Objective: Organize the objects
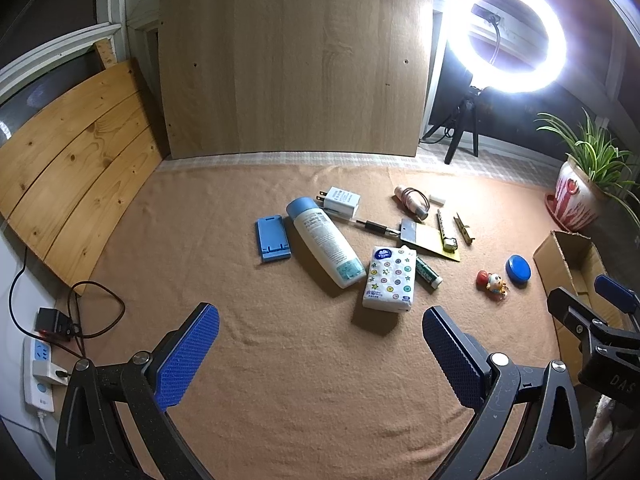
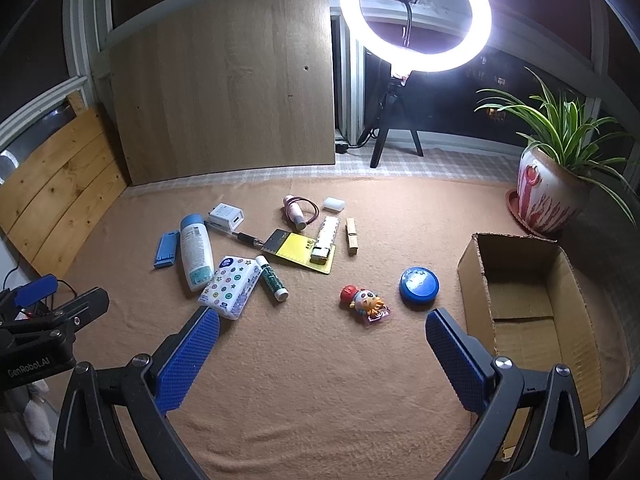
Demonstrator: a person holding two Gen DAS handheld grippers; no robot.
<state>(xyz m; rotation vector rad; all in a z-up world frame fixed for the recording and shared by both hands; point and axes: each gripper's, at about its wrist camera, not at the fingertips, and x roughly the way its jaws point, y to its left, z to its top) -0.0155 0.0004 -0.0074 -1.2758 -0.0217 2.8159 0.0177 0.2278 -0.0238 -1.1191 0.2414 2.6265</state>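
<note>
Both claws hung spread and empty over the tan blanket (image 1: 280, 360): left gripper (image 1: 320, 356), right gripper (image 2: 322, 356). Only the right view showed inside the cardboard box (image 2: 520, 300), with the blue round tin (image 2: 419, 284) and toy figure (image 2: 362, 302) near it; only the left showed the power strip (image 1: 38, 376).

Blue round tin (image 2: 419, 283); tissue pack (image 2: 231, 286) white, coloured dots; tan blanket (image 2: 320, 360).

Bottle (image 2: 195, 254) left of tissue pack (image 2: 231, 286), box (image 2: 528, 300) far right
</note>
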